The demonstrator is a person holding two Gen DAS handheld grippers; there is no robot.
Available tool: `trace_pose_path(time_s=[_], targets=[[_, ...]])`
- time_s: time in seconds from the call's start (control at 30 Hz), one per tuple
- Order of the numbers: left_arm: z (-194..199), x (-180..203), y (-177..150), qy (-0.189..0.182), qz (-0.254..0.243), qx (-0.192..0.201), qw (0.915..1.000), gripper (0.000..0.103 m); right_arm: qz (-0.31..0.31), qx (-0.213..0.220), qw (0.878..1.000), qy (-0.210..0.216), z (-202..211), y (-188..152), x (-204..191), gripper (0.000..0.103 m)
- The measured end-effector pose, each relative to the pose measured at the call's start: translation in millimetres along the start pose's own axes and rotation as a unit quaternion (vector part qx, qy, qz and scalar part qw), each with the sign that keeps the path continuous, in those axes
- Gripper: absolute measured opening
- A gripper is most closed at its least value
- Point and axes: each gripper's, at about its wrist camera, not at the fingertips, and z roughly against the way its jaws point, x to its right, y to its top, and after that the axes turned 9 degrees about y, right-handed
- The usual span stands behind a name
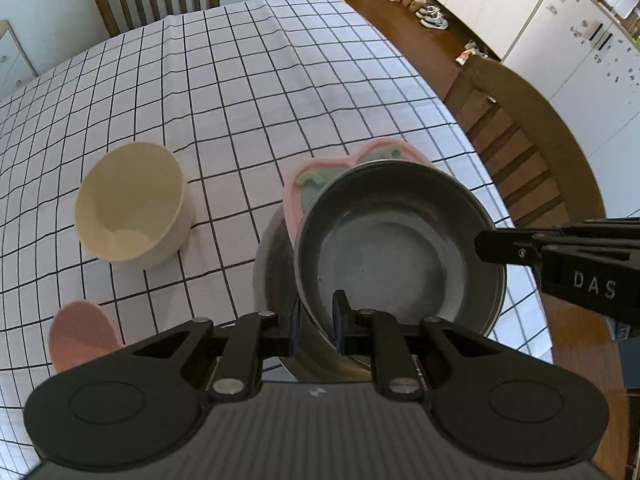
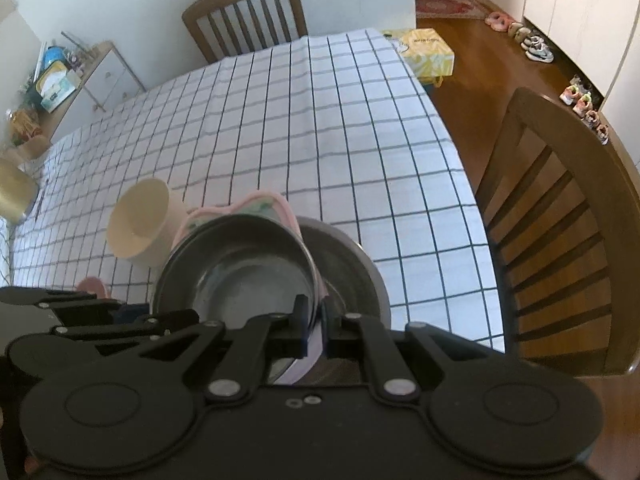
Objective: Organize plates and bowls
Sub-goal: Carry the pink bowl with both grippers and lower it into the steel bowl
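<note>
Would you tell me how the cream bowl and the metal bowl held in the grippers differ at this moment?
The cream bowl is pale, matte and tall-walled; the metal bowl is grey, shiny and shallower. The cream bowl stands free on the checked tablecloth, while the metal bowl is gripped at its rim by the left gripper and right gripper. Both are round, empty and open side up.

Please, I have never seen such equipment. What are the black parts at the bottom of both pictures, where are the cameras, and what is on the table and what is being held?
The black parts are two hand-held grippers, each with a camera looking along its fingers. One picture is from the left gripper, the other from the right gripper. Both are shut on the rims of a stack: a steel bowl with a pink plate under it, the left at the near rim, the right at the side. A larger steel bowl sits below them. On the checked tablecloth also stand a cream bowl and a small pink dish.
</note>
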Motion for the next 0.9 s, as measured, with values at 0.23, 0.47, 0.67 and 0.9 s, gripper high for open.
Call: trace_pose_path(time_s=[0.23, 0.47, 0.67, 0.9], targets=[[-14, 7, -1, 0.009, 0.008, -0.006, 0.9999, 0.016, 0.005, -0.019, 1.0, 0.007, -14, -4, 9, 0.007], [-19, 8, 0, 0.019, 0.014, 0.001, 0.9997, 0.016, 0.009, -0.016, 1.0, 0.012, -17, -1, 13, 0.008], [-23, 6, 1, 0.023, 0.017, 0.009, 0.9995, 0.016, 0.009, -0.016, 1.0, 0.017, -21, -2, 14, 0.008], [-32, 5, 0, 0.022, 0.019, 0.005, 0.9996, 0.016, 0.007, -0.019, 1.0, 0.019, -27, -4, 16, 0.009]])
